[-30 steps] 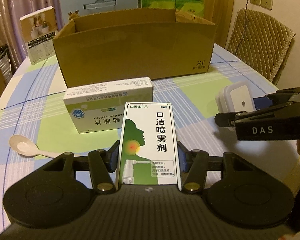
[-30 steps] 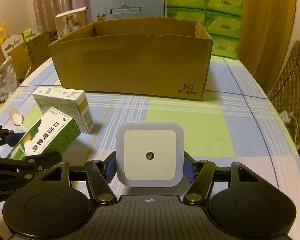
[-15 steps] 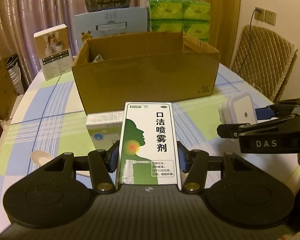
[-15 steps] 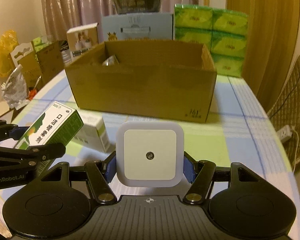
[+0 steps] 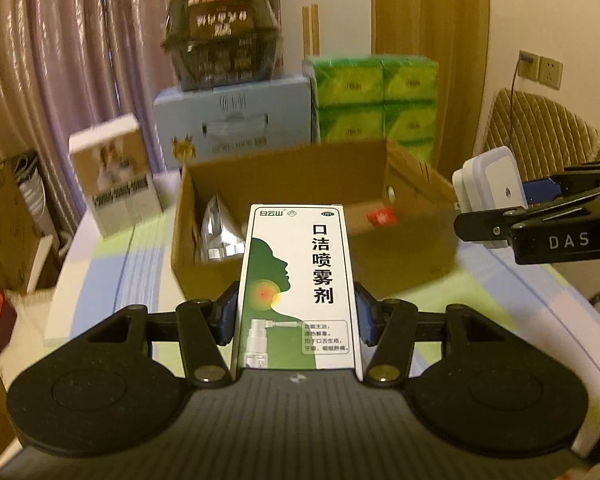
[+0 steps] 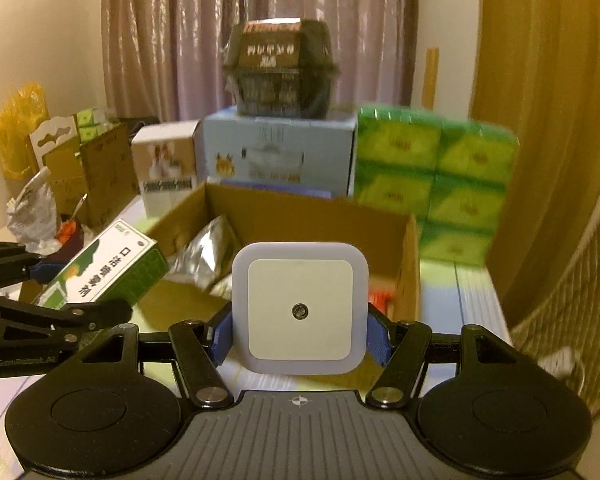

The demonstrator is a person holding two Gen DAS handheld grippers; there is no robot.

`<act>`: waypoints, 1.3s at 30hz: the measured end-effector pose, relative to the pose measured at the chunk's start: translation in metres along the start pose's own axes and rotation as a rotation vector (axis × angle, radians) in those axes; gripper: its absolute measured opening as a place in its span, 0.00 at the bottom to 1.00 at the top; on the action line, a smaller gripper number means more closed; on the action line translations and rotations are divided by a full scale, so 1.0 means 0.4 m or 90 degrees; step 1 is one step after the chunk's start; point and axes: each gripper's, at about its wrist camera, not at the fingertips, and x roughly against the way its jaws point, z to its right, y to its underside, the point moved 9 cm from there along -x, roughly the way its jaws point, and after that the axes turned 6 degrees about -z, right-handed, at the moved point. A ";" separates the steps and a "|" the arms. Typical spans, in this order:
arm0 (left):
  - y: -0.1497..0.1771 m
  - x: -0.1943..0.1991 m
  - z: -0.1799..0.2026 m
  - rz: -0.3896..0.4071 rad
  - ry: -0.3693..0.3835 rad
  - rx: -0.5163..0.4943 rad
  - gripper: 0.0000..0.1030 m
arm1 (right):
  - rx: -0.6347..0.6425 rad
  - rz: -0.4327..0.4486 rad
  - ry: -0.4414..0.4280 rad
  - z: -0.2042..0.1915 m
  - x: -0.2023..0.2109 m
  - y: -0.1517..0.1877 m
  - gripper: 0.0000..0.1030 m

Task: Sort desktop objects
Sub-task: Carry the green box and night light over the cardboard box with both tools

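Note:
My left gripper (image 5: 296,316) is shut on a green and white spray box (image 5: 296,284), held up in front of the open cardboard box (image 5: 284,164). In the right wrist view the same spray box (image 6: 104,268) shows at the left, over the carton's near left corner. My right gripper (image 6: 300,336) is shut on a white square night light (image 6: 300,308), raised before the cardboard box (image 6: 312,208). That night light (image 5: 490,188) appears at the right of the left wrist view. A silver foil pouch (image 6: 208,248) lies inside the carton.
Behind the carton stand a pale blue box (image 6: 280,152) with a dark container (image 6: 282,68) on top, green tissue packs (image 6: 432,184) and a small white box (image 6: 166,164). A quilted chair (image 5: 540,132) is at the right. The checked tablecloth (image 5: 108,280) runs under everything.
Both grippers have risen with their loads and come closer to the carton, so its inside now shows. The tablet box and spoon on the table have dropped out of view.

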 end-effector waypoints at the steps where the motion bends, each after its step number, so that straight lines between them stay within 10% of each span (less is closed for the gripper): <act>1: -0.024 -0.010 -0.005 0.002 0.001 -0.001 0.49 | 0.003 0.001 0.002 0.007 -0.013 -0.021 0.60; 10: -0.201 -0.152 -0.063 0.015 -0.002 0.011 0.49 | -0.015 -0.040 0.004 0.076 -0.166 -0.079 0.60; 27: -0.196 -0.383 -0.078 -0.040 0.034 0.048 0.50 | -0.049 -0.095 -0.002 0.123 -0.327 -0.025 0.60; 39: -0.176 -0.271 -0.115 0.002 0.020 0.069 0.66 | -0.056 -0.100 -0.003 0.120 -0.323 -0.025 0.60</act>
